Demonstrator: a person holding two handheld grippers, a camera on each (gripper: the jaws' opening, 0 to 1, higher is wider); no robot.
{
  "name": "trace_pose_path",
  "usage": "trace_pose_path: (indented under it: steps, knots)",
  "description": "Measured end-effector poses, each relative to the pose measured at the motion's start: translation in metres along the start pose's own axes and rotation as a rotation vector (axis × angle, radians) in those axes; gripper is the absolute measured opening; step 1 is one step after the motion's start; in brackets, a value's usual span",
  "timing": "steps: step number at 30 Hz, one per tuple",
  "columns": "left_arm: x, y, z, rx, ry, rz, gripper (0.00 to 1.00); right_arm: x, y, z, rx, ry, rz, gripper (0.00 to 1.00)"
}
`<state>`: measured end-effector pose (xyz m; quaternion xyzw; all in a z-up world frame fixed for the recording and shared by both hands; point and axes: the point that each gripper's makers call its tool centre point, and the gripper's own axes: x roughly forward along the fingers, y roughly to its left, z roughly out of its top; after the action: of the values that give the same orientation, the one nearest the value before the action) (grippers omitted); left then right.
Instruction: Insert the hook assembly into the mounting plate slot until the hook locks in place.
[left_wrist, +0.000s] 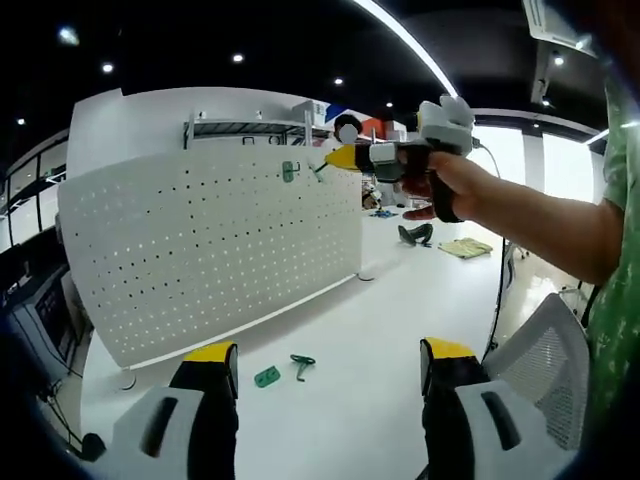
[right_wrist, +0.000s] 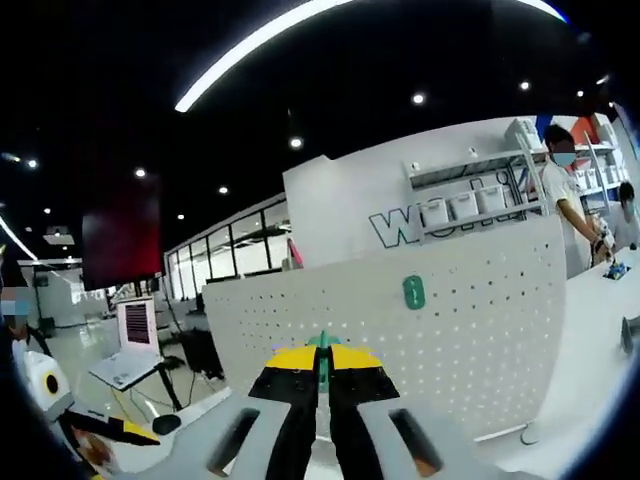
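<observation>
A white pegboard (left_wrist: 210, 250) stands upright on the white table (left_wrist: 380, 330), with a green mounting plate (left_wrist: 289, 171) fixed near its top edge. In the left gripper view my right gripper (left_wrist: 338, 157), held by a hand, sits just right of that plate with a small green hook (left_wrist: 319, 171) at its yellow tips. A second green plate (left_wrist: 267, 376) and a loose green hook (left_wrist: 301, 365) lie on the table ahead of my left gripper (left_wrist: 328, 352), which is open. In the right gripper view my right gripper (right_wrist: 322, 358) is shut on the green hook (right_wrist: 322, 343), facing the pegboard (right_wrist: 470, 330) and its plate (right_wrist: 414, 292).
A mesh chair back (left_wrist: 545, 360) stands at the table's right edge. Dark and yellow-green items (left_wrist: 440, 240) lie far back on the table. Shelving with white bins (right_wrist: 465, 205) and a person (right_wrist: 562, 190) are behind the pegboard; a laptop (right_wrist: 128, 365) sits to the left.
</observation>
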<state>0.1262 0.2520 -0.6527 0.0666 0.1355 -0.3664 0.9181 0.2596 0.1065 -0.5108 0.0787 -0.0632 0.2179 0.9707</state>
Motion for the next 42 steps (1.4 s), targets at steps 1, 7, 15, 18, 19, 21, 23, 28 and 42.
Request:
trace_pose_path:
  steps: [1, 7, 15, 18, 19, 21, 23, 28, 42]
  knots:
    - [0.0, 0.0, 0.0, 0.0, 0.001, 0.0, 0.77, 0.001, 0.001, 0.002, -0.016, -0.011, -0.002, 0.01]
    - [-0.001, 0.002, -0.002, -0.005, 0.004, 0.006, 0.76, 0.005, 0.01, 0.018, -0.101, -0.092, 0.011, 0.01]
    - [-0.001, 0.006, -0.005, -0.009, 0.013, 0.012, 0.77, 0.01, 0.018, 0.048, -0.281, -0.251, -0.013, 0.01]
    - [0.0, 0.006, -0.006, -0.014, 0.017, 0.011, 0.77, 0.014, 0.02, 0.048, -0.305, -0.27, -0.021, 0.01]
    - [0.001, 0.006, -0.007, -0.014, 0.019, 0.011, 0.76, 0.016, 0.02, 0.046, -0.307, -0.272, -0.023, 0.01]
    - [0.001, 0.007, -0.009, -0.017, 0.025, 0.01, 0.77, 0.019, 0.017, 0.045, -0.292, -0.282, -0.03, 0.01]
    - [0.002, 0.008, -0.011, -0.019, 0.032, 0.011, 0.76, 0.023, 0.015, 0.042, -0.283, -0.279, -0.028, 0.01]
    - [0.005, 0.013, -0.012, -0.025, 0.038, 0.018, 0.77, 0.025, 0.014, 0.04, -0.266, -0.274, -0.02, 0.01]
    - [0.01, 0.023, 0.012, -0.022, -0.013, 0.036, 0.76, 0.015, 0.038, 0.046, -0.265, -0.284, 0.052, 0.01]
